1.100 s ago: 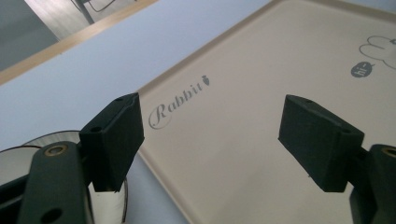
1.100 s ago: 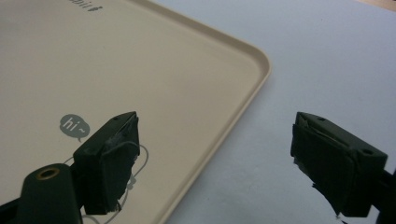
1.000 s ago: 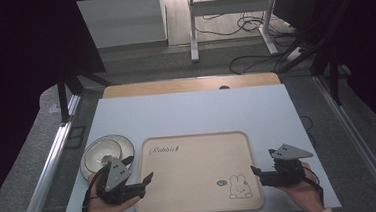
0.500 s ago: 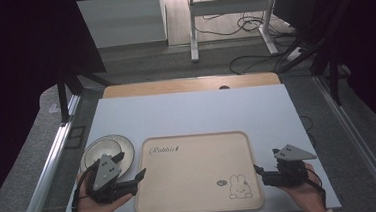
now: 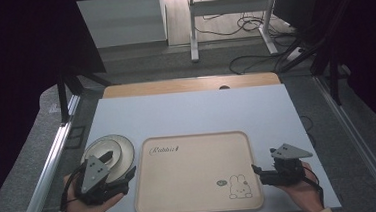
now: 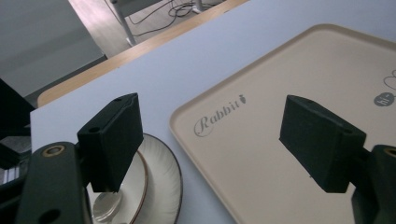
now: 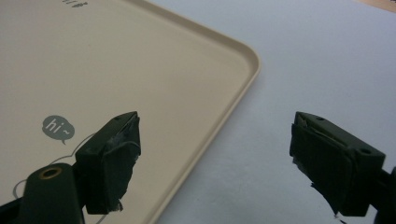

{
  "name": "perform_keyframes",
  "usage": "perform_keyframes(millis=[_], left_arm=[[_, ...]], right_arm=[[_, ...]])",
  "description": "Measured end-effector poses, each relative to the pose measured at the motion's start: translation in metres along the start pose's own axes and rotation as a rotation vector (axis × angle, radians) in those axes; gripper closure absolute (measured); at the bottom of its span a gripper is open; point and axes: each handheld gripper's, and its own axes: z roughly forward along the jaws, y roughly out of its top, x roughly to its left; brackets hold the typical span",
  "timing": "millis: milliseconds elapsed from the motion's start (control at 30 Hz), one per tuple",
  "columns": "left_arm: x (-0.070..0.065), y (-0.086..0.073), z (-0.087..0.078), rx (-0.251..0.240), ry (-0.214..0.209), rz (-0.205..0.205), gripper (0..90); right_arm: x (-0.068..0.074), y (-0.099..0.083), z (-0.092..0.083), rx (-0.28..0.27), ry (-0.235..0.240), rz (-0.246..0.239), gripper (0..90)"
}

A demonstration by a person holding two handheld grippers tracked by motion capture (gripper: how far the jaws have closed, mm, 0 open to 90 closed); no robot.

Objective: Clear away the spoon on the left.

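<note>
A beige tray [image 5: 194, 155] printed with "Rabbit" and a small rabbit drawing lies flat at the table's front centre. A white plate [image 5: 113, 150] with a dark rim sits just left of it. My left gripper [image 5: 128, 179] is open, over the gap between plate and tray at the tray's front left corner. In the left gripper view the gripper [image 6: 217, 140] has one jaw over the plate [image 6: 159, 179] and the other over the tray [image 6: 261, 140]. My right gripper [image 5: 257, 175] is open at the tray's right edge. In its own view the gripper [image 7: 224, 158] straddles the tray rim [image 7: 233, 100], holding nothing.
The pale blue table top [image 5: 191, 111] stretches behind the tray, ending in a wooden strip [image 5: 189, 85]. Metal rails [image 5: 49, 161] run along both sides of the table. Cables and a desk frame [image 5: 230, 28] lie on the floor beyond.
My left gripper has drawn back to the left, off the tray's edge and nearer the plate. The right gripper has barely shifted.
</note>
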Motion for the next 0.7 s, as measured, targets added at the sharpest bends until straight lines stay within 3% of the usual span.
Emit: perform_keyframes(millis=[500,567,700], left_arm=[[0.024,-0.022,-0.019,0.024,0.098,-0.062,21.9],[0.025,-0.028,-0.019,0.024,0.122,-0.058,22.6],[0.029,-0.037,-0.019,0.038,0.12,-0.049,23.1]], right_arm=[[0.002,0.005,0.007,0.012,0.001,-0.022,16.9],[0.003,0.005,0.007,0.016,0.0,-0.021,17.0],[0.003,0.004,0.007,0.017,-0.001,-0.021,17.3]])
